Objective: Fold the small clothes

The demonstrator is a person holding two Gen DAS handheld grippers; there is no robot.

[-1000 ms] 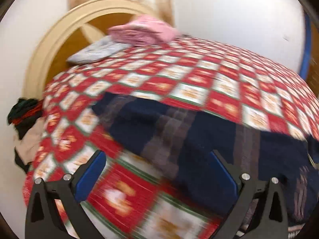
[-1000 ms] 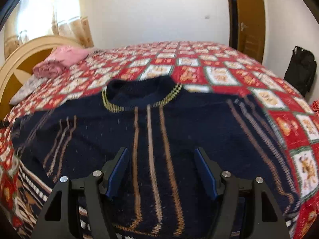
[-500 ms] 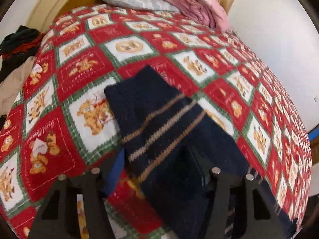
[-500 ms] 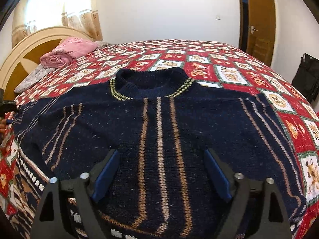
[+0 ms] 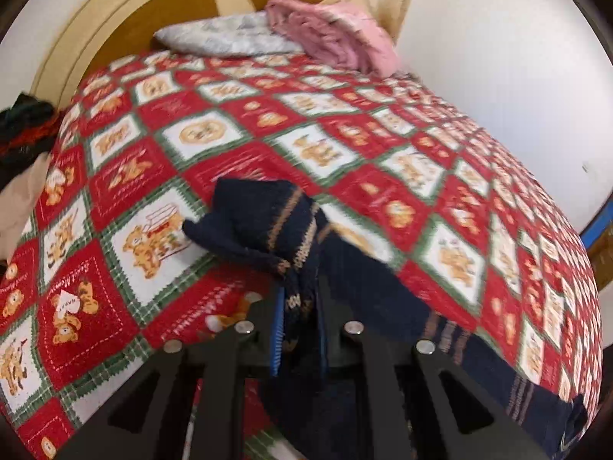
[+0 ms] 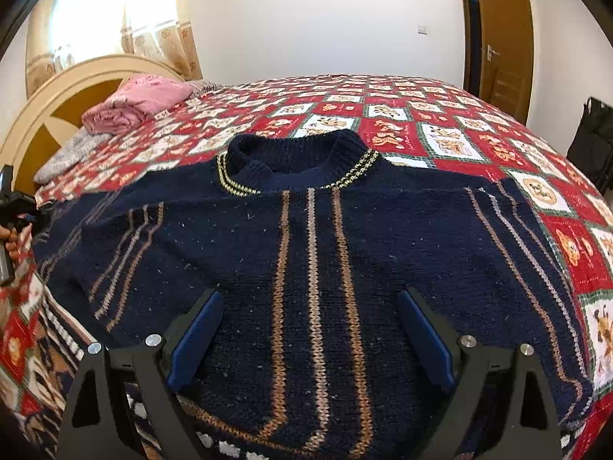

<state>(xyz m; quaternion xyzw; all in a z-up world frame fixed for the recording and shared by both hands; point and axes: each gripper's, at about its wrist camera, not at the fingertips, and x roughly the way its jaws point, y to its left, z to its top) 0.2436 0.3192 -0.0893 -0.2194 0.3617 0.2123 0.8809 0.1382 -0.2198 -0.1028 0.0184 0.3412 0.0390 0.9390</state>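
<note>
Pinching sweater sleeve [image 5: 268, 226], left jaws; right jaws wide.

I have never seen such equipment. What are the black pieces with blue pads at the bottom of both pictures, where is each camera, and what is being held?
No robot here: a person carries a hand-held gripper in each hand, each with a camera looking forward along its two fingers. The black pieces are those fingers.

The left camera view shows the left hand-held gripper shut on a sleeve of a navy sweater. The right camera view shows the right hand-held gripper open above the sweater's body, holding nothing.

The sweater lies spread on a bed with a red patchwork quilt. A grey pillow and a folded pink blanket lie by the headboard.
</note>
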